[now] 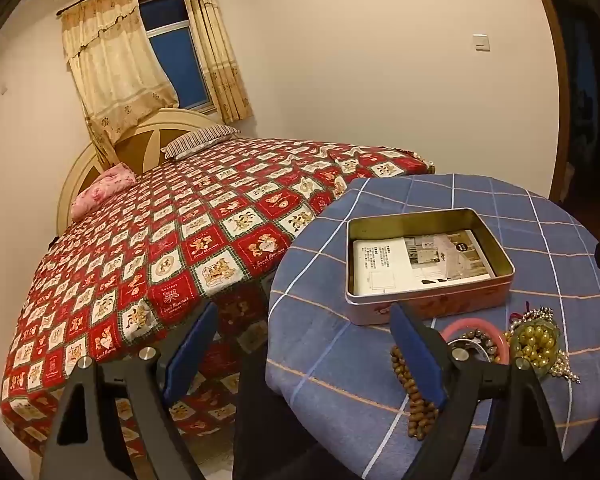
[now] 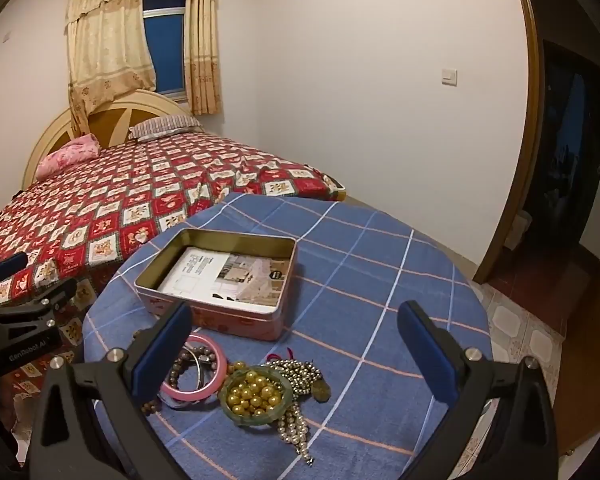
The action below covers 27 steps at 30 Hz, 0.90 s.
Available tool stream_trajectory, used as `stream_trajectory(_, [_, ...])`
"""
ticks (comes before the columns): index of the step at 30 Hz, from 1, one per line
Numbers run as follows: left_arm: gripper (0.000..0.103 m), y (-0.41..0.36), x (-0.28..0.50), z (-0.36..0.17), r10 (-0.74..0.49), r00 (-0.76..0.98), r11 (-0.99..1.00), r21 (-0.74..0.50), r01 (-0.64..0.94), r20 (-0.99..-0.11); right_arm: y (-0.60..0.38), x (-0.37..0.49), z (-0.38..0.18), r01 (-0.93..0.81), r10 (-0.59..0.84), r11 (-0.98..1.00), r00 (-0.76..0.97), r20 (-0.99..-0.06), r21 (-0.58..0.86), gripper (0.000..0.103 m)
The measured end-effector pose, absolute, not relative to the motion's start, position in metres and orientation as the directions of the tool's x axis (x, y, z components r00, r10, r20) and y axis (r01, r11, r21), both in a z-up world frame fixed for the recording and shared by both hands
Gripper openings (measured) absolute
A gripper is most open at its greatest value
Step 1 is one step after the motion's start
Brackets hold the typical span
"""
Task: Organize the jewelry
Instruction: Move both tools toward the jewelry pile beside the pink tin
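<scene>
An open pink metal tin (image 1: 428,308) (image 2: 236,322) with a printed sheet inside stands on a round table with a blue checked cloth (image 1: 332,364) (image 2: 380,280). In front of it lies a pile of jewelry: a pink bangle (image 2: 216,380) (image 1: 496,330), a green bangle around gold beads (image 2: 256,398) (image 1: 536,344), pearl strands (image 2: 296,428), dark metallic beads (image 2: 304,372) and a brown wooden bead string (image 1: 418,412). My left gripper (image 1: 304,356) is open and empty at the table's left edge. My right gripper (image 2: 296,354) is open and empty above the pile.
A bed with a red patterned cover (image 1: 160,248) (image 2: 112,208) stands left of and behind the table. A dark doorway (image 2: 564,152) is at the right over a tiled floor (image 2: 516,320). The left gripper's body (image 2: 16,320) shows at the right wrist view's left edge.
</scene>
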State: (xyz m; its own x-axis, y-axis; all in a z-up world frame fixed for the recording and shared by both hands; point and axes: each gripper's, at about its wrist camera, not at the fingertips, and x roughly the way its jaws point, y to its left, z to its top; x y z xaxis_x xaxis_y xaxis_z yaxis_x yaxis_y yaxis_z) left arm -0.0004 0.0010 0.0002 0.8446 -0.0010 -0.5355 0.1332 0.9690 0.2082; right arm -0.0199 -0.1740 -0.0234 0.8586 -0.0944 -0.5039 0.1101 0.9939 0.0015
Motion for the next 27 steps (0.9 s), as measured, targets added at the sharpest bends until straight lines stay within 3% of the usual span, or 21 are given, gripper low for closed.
stream_trajectory(27, [0.087, 0.015, 0.005, -0.004, -0.001, 0.841, 0.973, 0.195, 0.127, -0.541, -0.175, -0.019, -0.024, 0.110, -0.092, 0.994, 0.857, -0.507, 0.005, 0.103])
